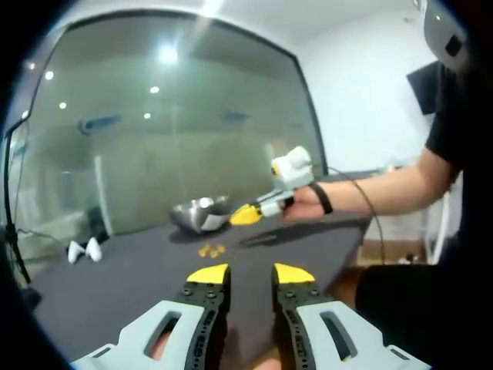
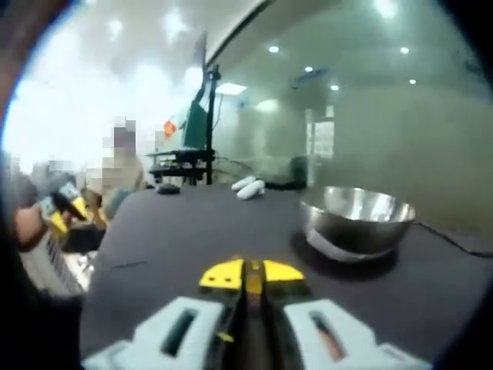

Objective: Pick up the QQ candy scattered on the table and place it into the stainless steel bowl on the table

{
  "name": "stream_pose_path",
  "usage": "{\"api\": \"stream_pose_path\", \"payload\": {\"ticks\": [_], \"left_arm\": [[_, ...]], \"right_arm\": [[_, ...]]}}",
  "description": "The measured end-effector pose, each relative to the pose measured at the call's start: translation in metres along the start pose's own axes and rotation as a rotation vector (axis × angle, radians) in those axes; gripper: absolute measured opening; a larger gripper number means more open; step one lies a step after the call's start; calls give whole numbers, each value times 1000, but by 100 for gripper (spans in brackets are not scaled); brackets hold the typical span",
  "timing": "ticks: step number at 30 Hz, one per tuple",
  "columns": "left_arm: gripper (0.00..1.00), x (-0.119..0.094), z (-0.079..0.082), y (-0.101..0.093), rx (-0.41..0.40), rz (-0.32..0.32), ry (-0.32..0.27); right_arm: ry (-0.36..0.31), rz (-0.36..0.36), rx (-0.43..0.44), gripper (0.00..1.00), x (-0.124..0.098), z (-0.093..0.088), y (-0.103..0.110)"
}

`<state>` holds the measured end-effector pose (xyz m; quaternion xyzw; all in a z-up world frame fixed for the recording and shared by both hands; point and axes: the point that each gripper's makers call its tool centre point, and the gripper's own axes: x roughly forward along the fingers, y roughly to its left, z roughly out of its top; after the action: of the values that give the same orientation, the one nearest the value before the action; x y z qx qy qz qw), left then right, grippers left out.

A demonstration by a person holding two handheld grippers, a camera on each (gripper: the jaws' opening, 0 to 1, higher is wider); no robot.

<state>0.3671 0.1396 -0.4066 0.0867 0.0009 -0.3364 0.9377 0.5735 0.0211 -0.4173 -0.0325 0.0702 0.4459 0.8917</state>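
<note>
On the dark table [image 1: 139, 285], yellow candies [image 1: 211, 250] are seen at twelve o'clock beyond the left gripper [image 1: 250, 274], its jaws apart, while the right gripper [image 2: 252, 274] is clamped on a candy [image 2: 253, 282], the bowl [image 2: 357, 220] lying at two o'clock.

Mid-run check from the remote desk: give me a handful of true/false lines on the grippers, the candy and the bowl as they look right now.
1. The left gripper has its jaws apart. True.
2. The right gripper is wide open. False: its yellow tips are closed together, with something yellow pinched between them, probably a candy.
3. The stainless steel bowl lies tipped on its side. False: it stands upright on the dark table.
4. Loose yellow candies lie on the table between the left gripper and the bowl. True.
5. The right gripper is already over the bowl's opening. False: in the left gripper view its tips are beside the rim.
</note>
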Motion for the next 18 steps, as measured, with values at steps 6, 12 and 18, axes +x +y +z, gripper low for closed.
{"api": "stream_pose_path", "payload": {"ticks": [6,12,18], "left_arm": [[23,2,1,-3,4,-8,-3],[23,1,0,-3,3,-6,1],[23,0,-4,-7,26,-12,19]], "right_arm": [[-31,-64,13,9,-4,18,-28],[-52,-95,-41,9,10,40,-38],[-81,-152,-62,9,27,74,-60]]}}
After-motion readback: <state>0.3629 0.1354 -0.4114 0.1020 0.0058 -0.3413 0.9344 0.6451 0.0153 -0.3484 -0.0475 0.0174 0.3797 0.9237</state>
